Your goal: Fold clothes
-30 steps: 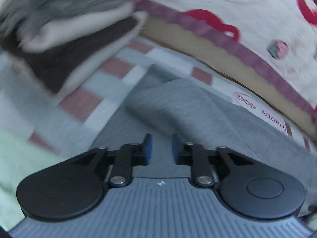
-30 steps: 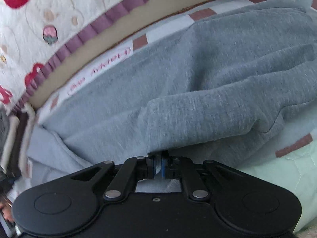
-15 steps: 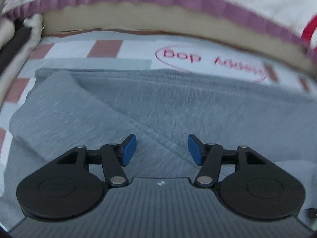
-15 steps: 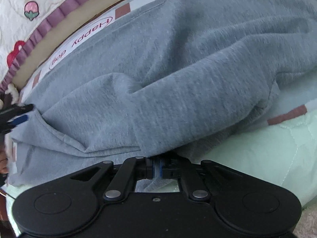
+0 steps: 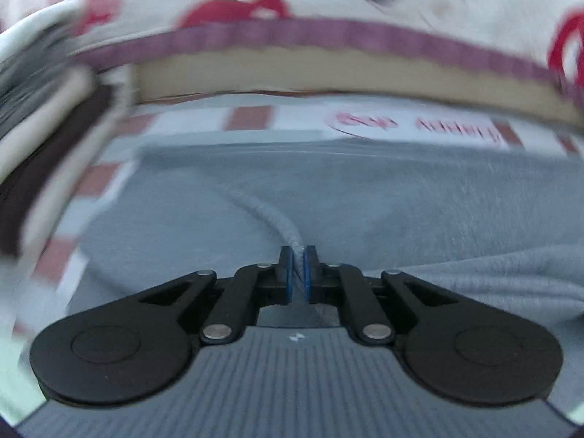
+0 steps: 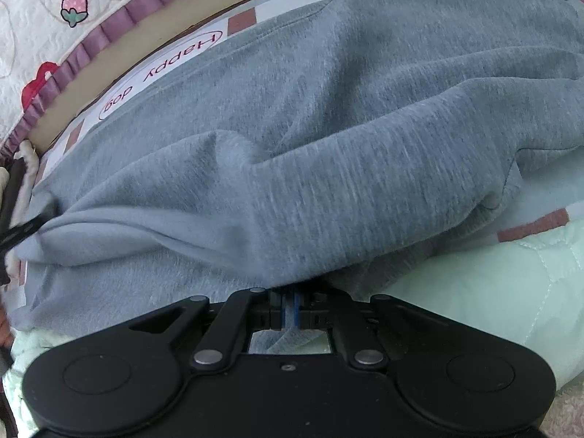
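Both my tools are clamped on the grey sweatshirt [image 6: 328, 127] spread on the bed: left tool [image 5: 298, 269] pinching a raised ridge, right tool [image 6: 288, 306] gripping the near edge, ready to fold.

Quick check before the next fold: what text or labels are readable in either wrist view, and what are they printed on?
"Happy dog": red letters in a red oval, upside down, on the white panel of the checked bed cover beside the grey garment.
The same print in the left wrist view: too blurred to read.
No other text shows.
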`<state>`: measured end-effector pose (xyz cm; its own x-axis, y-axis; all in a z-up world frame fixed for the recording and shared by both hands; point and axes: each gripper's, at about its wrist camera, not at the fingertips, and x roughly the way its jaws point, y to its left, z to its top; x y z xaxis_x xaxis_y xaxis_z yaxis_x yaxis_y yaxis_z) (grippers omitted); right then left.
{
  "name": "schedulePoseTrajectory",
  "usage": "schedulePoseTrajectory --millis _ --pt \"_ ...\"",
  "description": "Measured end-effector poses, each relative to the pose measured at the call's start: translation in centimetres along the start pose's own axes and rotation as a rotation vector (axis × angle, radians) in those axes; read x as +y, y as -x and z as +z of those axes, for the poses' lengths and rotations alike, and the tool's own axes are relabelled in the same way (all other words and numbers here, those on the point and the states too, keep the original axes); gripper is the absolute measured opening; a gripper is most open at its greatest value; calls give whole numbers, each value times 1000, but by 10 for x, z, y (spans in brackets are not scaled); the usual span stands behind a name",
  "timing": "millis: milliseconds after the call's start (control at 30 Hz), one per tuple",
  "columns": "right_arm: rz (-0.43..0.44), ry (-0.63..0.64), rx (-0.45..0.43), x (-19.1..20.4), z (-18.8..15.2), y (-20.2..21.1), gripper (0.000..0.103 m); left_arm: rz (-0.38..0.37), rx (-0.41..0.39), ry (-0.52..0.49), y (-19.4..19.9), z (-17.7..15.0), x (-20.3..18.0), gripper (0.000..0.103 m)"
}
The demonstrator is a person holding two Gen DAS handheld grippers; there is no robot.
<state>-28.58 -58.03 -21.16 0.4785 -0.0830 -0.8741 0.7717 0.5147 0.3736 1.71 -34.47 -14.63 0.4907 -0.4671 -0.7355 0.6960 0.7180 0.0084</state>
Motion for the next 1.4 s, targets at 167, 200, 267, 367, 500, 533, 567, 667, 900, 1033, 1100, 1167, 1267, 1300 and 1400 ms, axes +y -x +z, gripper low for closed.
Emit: schedulePoseTrajectory --millis 167,200,267,367,500,533,567,667,900,1033,1100,1167,1267,1300,1400 --pt "5 -2 13 -1 0 0 6 104 140 161 11 -42 63 7" --pt "11 -11 16 -3 0 0 6 93 155 232 12 -48 80 8" --pt "25 -35 19 -6 2 -1 6 78 150 325 19 -51 102 9" --pt "35 -58 18 -8 2 -1 6 57 85 310 31 -36 106 13" --pt "17 -38 9 -3 1 -1 6 -58 56 195 18 4 75 51" --pt "12 -31 6 -2 1 -1 6 -91 55 168 13 15 64 53" --pt "9 -24 4 -1 0 -1 6 -98 65 131 3 25 52 56" --pt "5 -11 -1 0 -1 0 6 -5 94 4 -33 43 19 57" --pt "56 -26 -24 -5 -1 6 11 31 177 -183 -84 25 11 2" --pt "158 -92 -81 -15 -1 19 25 27 25 -179 -45 34 26 3" --pt "194 -157 -115 -24 1 24 38 44 -131 -109 -8 44 37 3" --pt "212 -221 -140 -33 2 27 38 73 -333 -31 40 44 49 3" --pt "191 -255 -166 -38 2 31 38 145 -420 -31 70 22 51 4" --pt "157 -236 -172 -34 2 32 38 161 -402 -47 68 13 51 4" --pt "-18 -67 -162 -5 5 33 37 187 -215 -21 36 -12 62 6"
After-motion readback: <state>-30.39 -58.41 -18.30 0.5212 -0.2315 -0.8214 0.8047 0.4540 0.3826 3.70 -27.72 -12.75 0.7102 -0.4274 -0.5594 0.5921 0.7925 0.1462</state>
